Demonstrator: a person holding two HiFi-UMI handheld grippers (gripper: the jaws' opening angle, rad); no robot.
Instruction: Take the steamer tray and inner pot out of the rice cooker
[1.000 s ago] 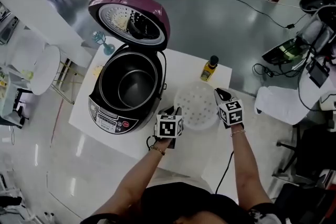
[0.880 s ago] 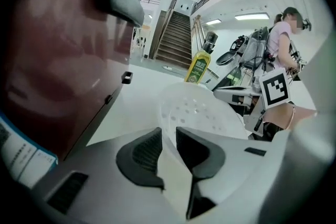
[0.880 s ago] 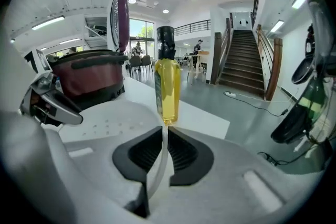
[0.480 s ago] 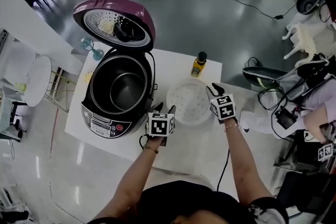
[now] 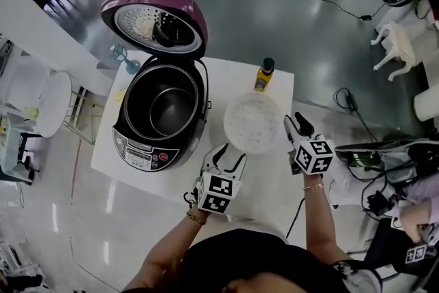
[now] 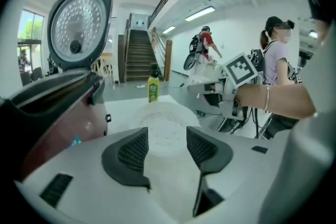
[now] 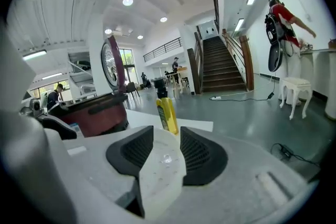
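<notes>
Both claws are off the load: the left gripper (image 5: pixel 228 156) is seen with jaws set moderately wide, having just been opening, and nothing is held between them; the steamer tray (image 5: pixel 252 122) lies flat on the table (image 5: pixel 233 82) just ahead of its tips and slightly to its right. The right gripper (image 5: pixel 296 125) is spread less wide, its jaws also just opened; the tray's rim is seen through the gap, just ahead and to the left of the tips, but the pads do not appear pressed on it. The tray half of the task is judged done. The inner pot (image 5: pixel 171 112) is still seated in the rice cooker (image 5: pixel 140 151), ahead and to the left of the left claw, well apart from the right one. For the pot to be lifted well, both claws should be brought over the open cooker, the jaws opened enough for the thin rim, and opposite sides gripped so it is raised straight and level. The raised lid (image 5: pixel 154 20) behind the pot and the yellow bottle (image 5: pixel 263 75) beyond the tray should be kept clear of.
</notes>
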